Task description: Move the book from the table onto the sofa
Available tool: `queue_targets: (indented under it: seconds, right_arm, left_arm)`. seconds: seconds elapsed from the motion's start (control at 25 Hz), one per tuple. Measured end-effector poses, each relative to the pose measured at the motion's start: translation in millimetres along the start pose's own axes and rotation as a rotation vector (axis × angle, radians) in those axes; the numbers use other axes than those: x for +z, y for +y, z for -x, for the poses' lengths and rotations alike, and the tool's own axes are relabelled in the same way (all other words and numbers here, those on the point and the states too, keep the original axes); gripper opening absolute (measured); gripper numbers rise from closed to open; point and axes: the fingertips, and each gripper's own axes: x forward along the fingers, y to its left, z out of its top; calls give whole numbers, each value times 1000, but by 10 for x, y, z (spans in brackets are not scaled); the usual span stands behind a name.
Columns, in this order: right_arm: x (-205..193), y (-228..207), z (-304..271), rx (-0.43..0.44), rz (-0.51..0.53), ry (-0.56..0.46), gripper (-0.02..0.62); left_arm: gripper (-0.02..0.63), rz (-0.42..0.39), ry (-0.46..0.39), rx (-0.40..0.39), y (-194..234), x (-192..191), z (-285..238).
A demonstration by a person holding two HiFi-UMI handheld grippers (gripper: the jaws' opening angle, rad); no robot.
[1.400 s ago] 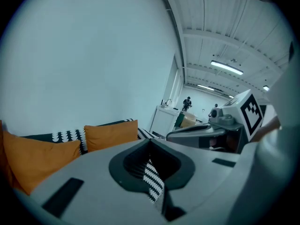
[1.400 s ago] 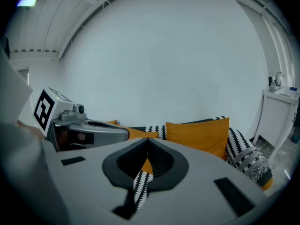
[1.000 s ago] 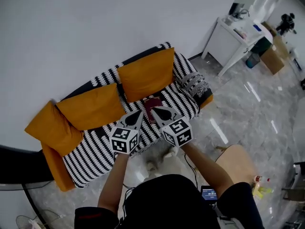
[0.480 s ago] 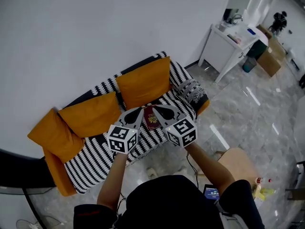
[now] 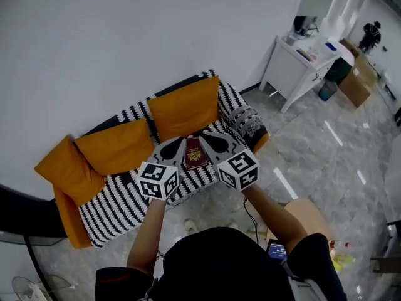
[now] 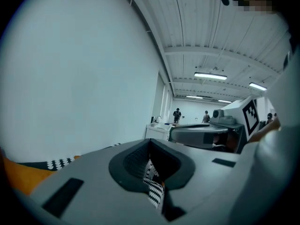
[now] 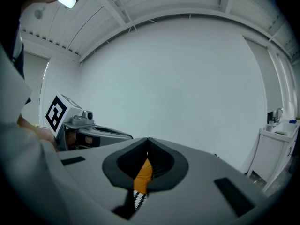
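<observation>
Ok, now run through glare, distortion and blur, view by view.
Head view: sharp, wide-angle bend at the edges, glare streaks on the glossy floor. Left gripper view: fisheye with dark corners, ceiling lamps blown out. Right gripper view: same fisheye, beams curved, one bright lamp top left.

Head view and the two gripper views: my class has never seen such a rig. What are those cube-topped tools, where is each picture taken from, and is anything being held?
There is no robot here. A person holds a two-jaw tool in each hand: the left gripper and the right gripper. The marker cubes are part of them. The head view comes from a camera on the person's head, looking steeply down. Each gripper view comes from a camera riding on that gripper, looking along its jaws. Both pairs of jaws are closed and hold nothing; only the sofa shows past them. Below, a dark red book lies on the seat of the striped sofa, in front of the orange cushions.
</observation>
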Motion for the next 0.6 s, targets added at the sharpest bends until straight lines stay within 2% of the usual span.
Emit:
queue_targets:
  seconds: [0.28, 0.6]
  right_arm:
    - [38, -72, 308, 11, -5, -27, 17]
    - [4, -117, 521, 36, 5, -33, 17]
  left_arm:
    - [17, -20, -14, 25, -336, 37, 25]
    - [17, -5, -19, 54, -543, -20, -4]
